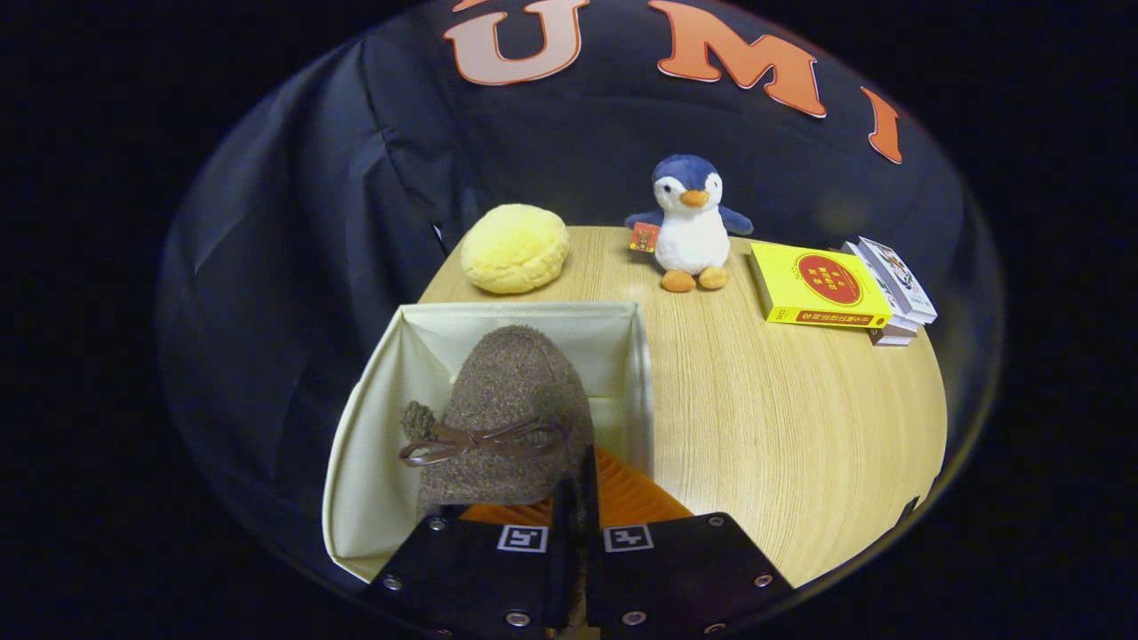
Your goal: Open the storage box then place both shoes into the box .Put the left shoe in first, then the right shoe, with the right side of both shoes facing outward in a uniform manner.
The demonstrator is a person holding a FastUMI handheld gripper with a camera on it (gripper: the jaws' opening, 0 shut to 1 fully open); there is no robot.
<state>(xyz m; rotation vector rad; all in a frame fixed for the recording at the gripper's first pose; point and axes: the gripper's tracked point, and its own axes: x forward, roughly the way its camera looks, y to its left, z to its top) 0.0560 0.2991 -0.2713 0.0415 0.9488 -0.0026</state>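
The gripper (576, 498) has its fingers pressed together on the rear edge of the brown fuzzy slipper-shoe with a ribbon bow (507, 409), held inside the open cream fabric storage box (373, 444). The shoe seems soft and light; its firmer sole edge would give the safest hold.

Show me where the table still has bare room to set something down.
Bare wood runs right of the storage box, from the tongs, shut on the shoe, to the penguin and yellow book. Crowded: the far edge, with the yellow cushion.
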